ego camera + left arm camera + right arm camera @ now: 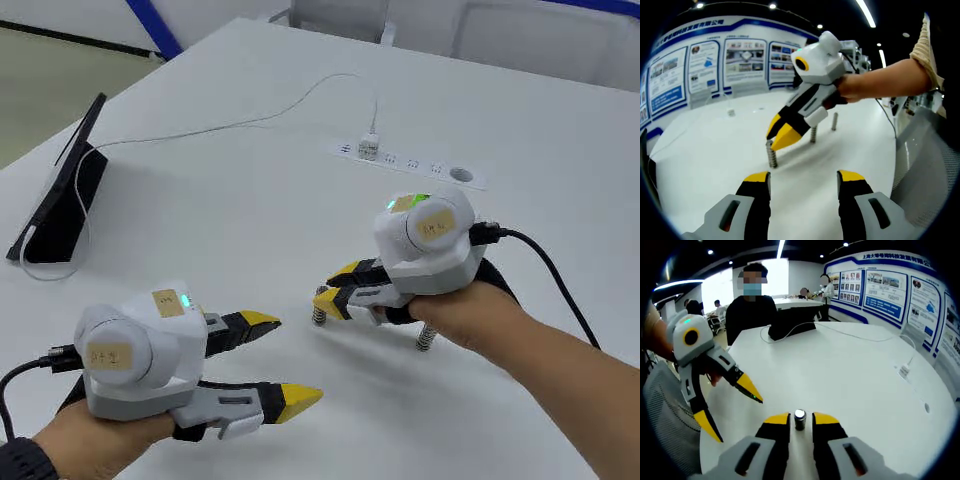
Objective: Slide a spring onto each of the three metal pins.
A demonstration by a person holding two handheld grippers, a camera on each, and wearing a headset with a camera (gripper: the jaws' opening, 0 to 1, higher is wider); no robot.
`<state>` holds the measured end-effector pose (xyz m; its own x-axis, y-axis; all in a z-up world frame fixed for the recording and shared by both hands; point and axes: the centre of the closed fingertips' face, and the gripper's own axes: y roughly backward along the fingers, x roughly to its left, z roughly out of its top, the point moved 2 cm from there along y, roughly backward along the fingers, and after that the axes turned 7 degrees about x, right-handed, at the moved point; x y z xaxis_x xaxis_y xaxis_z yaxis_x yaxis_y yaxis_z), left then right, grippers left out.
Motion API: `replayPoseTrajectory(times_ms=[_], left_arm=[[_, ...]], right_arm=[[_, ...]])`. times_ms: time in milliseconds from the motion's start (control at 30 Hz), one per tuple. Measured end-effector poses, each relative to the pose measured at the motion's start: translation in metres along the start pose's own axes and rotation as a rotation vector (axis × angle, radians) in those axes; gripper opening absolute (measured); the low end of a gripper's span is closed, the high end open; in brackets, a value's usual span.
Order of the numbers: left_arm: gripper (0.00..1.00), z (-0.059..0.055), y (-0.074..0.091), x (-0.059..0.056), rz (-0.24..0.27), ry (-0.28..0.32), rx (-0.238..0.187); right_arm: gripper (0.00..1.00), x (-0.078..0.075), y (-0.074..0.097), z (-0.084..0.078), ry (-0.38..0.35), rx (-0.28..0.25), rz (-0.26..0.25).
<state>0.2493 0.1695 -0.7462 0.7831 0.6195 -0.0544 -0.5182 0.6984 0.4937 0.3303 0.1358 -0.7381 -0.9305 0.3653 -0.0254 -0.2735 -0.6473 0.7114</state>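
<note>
White table (250, 200); poster wall (715, 60); ceiling lights (865, 12).

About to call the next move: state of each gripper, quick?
Left gripper: open, empty.
Right gripper: fingers close around a pin; grip cannot be told.

White-shelled left gripper (297, 358) and right gripper (330, 288), yellow-tipped black jaws, black cables (555, 275)

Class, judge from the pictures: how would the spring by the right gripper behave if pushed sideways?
The spring is a thin open coil, so probably light and squashy. It sits on an upright pin, which should stop it rolling. The pin looks slim, so it might tip.
</note>
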Motion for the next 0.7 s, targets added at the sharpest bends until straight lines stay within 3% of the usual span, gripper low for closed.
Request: replayPoseTrajectory(times_ms=[700], left_arm=[[0.56, 0.006, 0.004, -0.004, 0.01, -0.011, -0.004]], right_arm=[[0.22, 0.026, 0.047, -0.003, 0.001, -0.087, -0.035]])
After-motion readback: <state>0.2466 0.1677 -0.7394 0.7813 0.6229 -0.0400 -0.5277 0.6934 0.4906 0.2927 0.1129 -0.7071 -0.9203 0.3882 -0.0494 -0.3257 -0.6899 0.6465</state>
